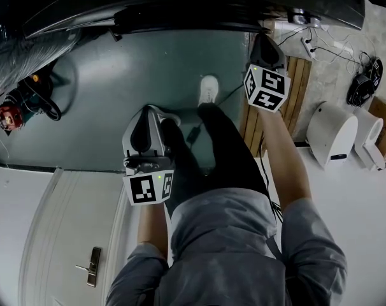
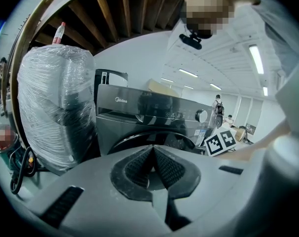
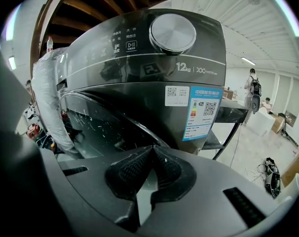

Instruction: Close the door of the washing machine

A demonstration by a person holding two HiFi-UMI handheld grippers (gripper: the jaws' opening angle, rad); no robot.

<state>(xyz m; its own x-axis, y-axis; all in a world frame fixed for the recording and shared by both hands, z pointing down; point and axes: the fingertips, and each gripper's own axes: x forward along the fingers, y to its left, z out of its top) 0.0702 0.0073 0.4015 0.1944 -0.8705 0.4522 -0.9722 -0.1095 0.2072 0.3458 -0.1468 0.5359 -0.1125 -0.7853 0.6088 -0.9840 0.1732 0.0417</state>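
Before the person stands the washing machine (image 2: 154, 115), its dark round door (image 3: 95, 127) just ahead of the right gripper (image 3: 152, 149), which is clenched and empty like the left gripper (image 2: 153, 149). A good push would set the closed tips on the door's rim and press steadily until the latch catches.

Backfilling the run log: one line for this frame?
left gripper: jaws shut, empty | right gripper: jaws shut, empty, facing washing machine front | door: latched or not, cannot tell
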